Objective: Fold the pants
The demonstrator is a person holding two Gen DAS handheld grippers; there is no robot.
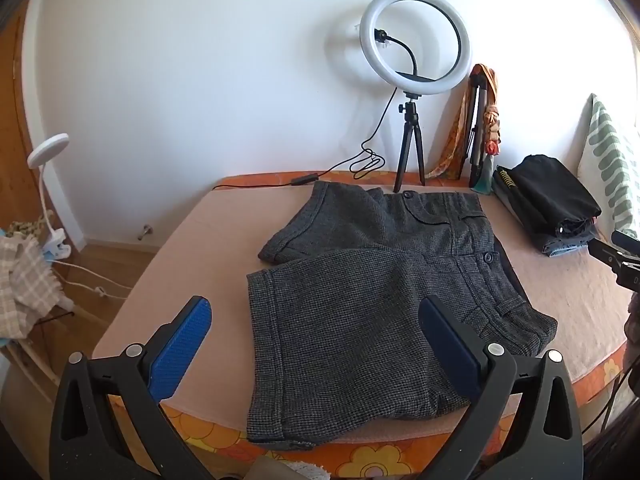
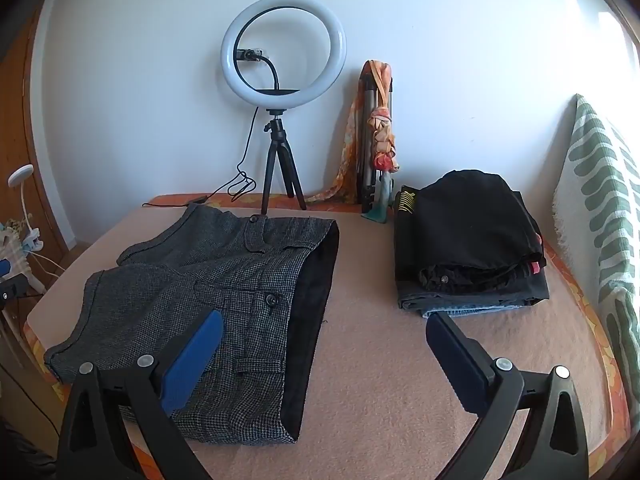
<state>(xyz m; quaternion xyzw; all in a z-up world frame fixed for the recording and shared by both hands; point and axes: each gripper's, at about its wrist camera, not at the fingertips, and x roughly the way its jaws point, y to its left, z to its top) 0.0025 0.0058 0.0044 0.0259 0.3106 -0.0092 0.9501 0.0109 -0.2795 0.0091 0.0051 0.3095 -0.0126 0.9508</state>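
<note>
Grey tweed shorts lie flat on the pink-covered bed, legs toward the left, waistband toward the right. In the right wrist view the shorts show their dark waistband opening on the right side. My left gripper is open and empty, hovering over the near leg hem at the bed's front edge. My right gripper is open and empty, above the waistband end, with its left finger over the fabric and its right finger over bare bed. The right gripper's tip shows at the left wrist view's right edge.
A stack of folded dark clothes sits at the back right of the bed. A ring light on a small tripod and a folded tripod with an orange scarf stand at the wall. A green patterned pillow is at the right. A clip lamp is at the left.
</note>
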